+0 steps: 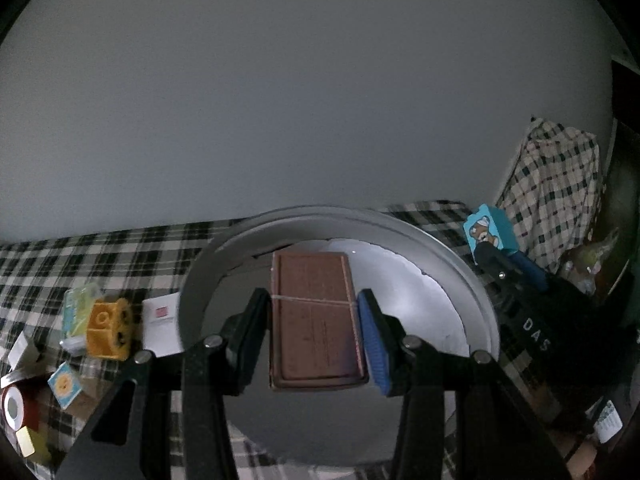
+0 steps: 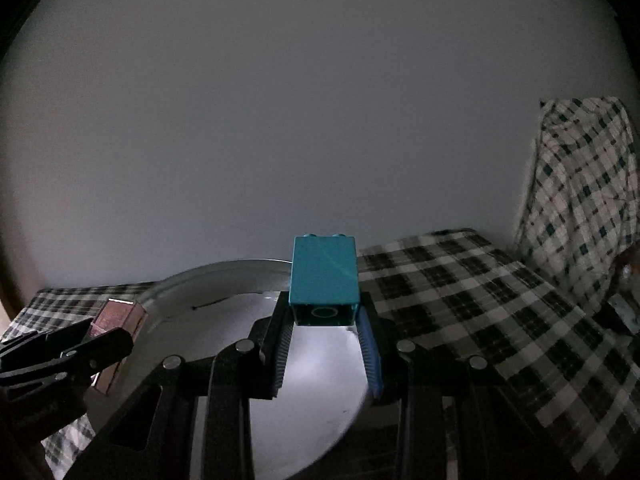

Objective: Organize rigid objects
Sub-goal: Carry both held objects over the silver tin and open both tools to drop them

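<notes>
Left wrist view: the left gripper [image 1: 314, 320] clamps a brown flat box [image 1: 316, 320] over a round white basin [image 1: 440, 256] on the plaid cloth [image 1: 120, 248]. At far right the right gripper [image 1: 496, 256] carries a teal toy brick [image 1: 490, 230]. A yellow brick [image 1: 110, 330] lies at left.

Right wrist view: the right gripper [image 2: 325, 320] pinches the teal toy brick [image 2: 324, 276] above the basin [image 2: 224, 276]. At left, the left gripper [image 2: 100, 340] holds the brown box [image 2: 116, 316] at the rim.

Teal toy brick [image 2: 323, 280] clamped in right tongs [image 2: 326, 322] above round white basin [image 2: 176, 292] on checked cloth [image 2: 480, 296].
</notes>
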Available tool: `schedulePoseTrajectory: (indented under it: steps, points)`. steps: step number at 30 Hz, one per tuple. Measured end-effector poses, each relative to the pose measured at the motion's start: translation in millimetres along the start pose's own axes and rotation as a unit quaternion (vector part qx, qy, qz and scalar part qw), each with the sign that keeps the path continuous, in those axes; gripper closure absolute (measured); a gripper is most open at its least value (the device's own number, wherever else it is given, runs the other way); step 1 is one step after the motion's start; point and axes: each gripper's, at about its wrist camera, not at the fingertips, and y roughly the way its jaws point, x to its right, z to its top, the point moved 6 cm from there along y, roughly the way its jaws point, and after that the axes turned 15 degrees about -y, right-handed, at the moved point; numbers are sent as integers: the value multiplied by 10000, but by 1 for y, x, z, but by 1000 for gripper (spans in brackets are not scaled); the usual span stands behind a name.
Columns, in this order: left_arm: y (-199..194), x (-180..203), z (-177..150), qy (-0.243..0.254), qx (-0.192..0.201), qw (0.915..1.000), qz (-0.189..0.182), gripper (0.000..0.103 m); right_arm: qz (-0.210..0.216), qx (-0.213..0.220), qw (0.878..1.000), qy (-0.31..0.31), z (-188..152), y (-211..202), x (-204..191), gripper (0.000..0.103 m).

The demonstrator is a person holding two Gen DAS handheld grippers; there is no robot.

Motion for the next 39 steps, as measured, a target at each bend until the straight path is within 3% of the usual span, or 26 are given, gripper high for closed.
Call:
schedulePoseTrajectory:
  steps: [9,19,31,32,33,34,35,36,39]
  points:
    - [31,17,-12,68,-275,9996,-2,58,-127,-287,9994,-158,-6,15,3,69]
    - [46,9,-20,171,-420,9985,290,58,-124,-536,9978,-364,-13,25,-8,69]
    - [44,1,-20,314,-217,9979,527,58,23,-694,9967,-418,-19,32,-18,68]
    - [42,-1,-19,233,-211,9983,500,53,17,-696,9968,-391,-19,32,-18,64]
    - [39,-4,-17,167,-162,9984,507,36,-10,-673,9971,-368,-18,31,-18,58]
    - [35,-6,-14,115,-66,9984,548,28,-53,-597,9977,-323,-17,28,-16,43]
    - [30,-9,-11,59,65,9981,613,13,-111,-468,9985,-258,-14,23,-14,30]
    - [24,-13,-7,-11,224,9976,648,0,-223,-346,9990,-189,-12,19,-10,26]
    - [8,-21,1,-208,494,9970,560,1,-315,113,9993,162,-4,2,4,11]
